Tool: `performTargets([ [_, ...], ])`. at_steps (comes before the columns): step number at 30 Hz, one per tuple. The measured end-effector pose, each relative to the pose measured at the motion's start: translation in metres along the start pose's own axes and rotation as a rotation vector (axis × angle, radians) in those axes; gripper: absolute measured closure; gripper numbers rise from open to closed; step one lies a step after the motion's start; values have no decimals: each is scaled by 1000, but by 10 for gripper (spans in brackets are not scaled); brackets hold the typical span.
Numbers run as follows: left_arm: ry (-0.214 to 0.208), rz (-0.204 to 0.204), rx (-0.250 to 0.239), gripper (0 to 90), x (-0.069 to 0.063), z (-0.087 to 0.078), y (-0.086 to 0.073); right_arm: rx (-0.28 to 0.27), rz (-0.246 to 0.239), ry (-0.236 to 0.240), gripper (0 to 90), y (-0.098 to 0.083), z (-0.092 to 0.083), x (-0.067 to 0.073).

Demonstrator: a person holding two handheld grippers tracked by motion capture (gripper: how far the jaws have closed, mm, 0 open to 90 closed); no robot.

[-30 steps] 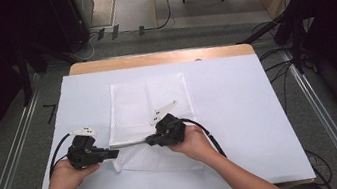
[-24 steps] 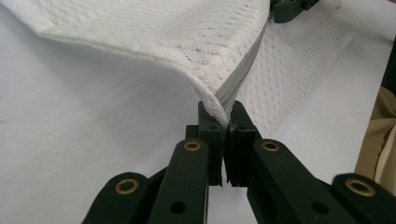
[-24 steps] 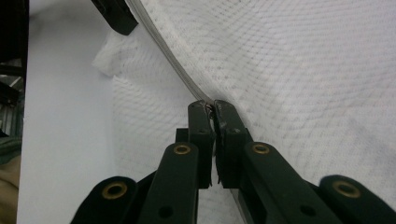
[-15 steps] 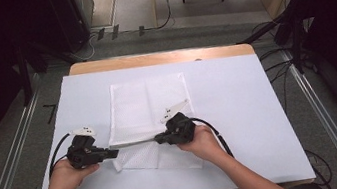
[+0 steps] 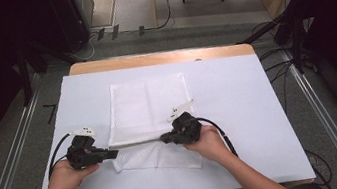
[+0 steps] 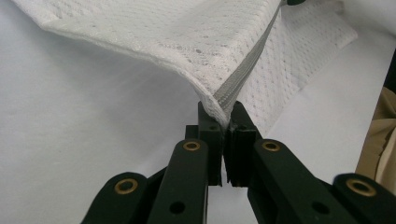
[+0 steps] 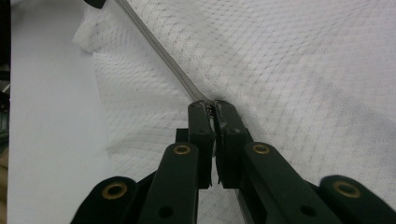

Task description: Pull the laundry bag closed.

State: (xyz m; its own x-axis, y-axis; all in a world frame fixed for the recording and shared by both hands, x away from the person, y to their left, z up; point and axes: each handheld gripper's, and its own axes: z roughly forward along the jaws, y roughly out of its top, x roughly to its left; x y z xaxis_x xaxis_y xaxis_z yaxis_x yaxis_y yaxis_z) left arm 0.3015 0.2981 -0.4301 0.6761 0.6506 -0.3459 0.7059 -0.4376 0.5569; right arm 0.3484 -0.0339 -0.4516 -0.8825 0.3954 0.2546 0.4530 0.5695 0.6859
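With the white mesh cloth at frame centre pinched along its taut edge by the closed left gripper and right gripper, equal tension should be maintained so the fold is laid squarely.

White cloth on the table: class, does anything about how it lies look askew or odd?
Nothing looks damaged. The white cloth is not flat, though: the left gripper and right gripper each pinch its edge, pulled taut between them, and a flap near the person lies doubled underneath.
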Motion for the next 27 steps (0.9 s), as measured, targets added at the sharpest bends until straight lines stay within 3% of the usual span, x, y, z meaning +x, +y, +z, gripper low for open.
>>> performTargets([
  [27,-6,5,6,876,0,-1,-1,26,-1,-6,884,-10,-13,-4],
])
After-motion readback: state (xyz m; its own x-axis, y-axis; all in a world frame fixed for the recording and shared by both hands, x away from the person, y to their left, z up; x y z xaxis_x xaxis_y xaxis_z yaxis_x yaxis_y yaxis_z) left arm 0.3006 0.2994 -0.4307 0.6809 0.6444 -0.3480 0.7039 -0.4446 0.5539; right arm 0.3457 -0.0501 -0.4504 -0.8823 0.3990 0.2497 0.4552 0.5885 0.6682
